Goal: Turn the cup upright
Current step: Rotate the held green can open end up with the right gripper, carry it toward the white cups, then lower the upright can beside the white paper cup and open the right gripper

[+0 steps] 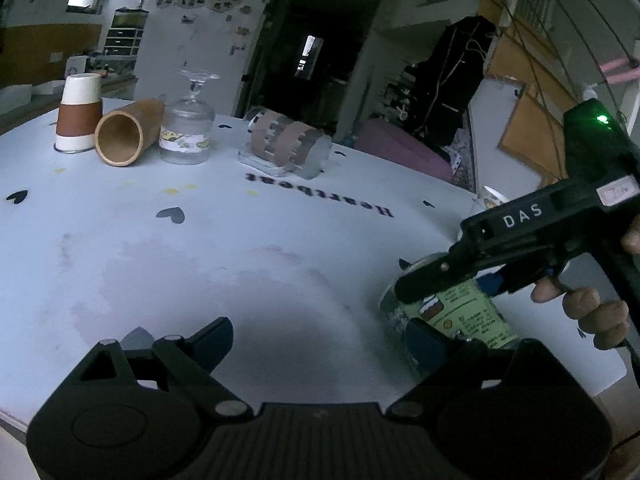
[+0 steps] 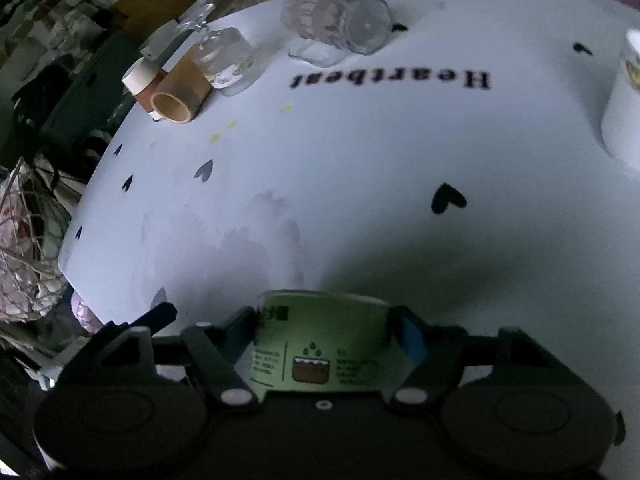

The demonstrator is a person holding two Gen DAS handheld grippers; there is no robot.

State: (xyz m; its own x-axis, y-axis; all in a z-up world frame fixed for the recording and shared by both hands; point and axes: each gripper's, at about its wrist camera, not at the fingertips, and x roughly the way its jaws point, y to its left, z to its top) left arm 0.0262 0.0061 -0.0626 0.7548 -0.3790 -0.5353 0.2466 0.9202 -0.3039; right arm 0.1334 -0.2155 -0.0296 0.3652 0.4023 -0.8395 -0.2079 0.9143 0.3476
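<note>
While the white-and-terracotta paper cup (image 1: 78, 111) stands inverted at the far left of the white heart-printed table (image 1: 240, 240), a brown cardboard tube (image 1: 127, 132) lies beside it, then an upturned stemmed glass (image 1: 188, 128) and a clear banded mug (image 1: 286, 142) on its side. Nearer, the left gripper (image 1: 320, 344) hovers with fingers spread wide, holding nothing. At the right, the right gripper (image 2: 324, 340) is clamped on the clear green-labelled cup (image 2: 320, 344), which seems to be tilted just above the tabletop.

A: Far side of the white tabletop (image 1: 248, 264), a paper cup (image 1: 79, 111) stands upside down, a bamboo tube (image 1: 128, 131) on its side against it.

B: And just beside the tube, a stemmed glass (image 1: 188, 128) inverted; further right, a glass mug (image 1: 288, 146) lying sideways above the "Heartbeat" lettering (image 1: 320, 194).
</note>
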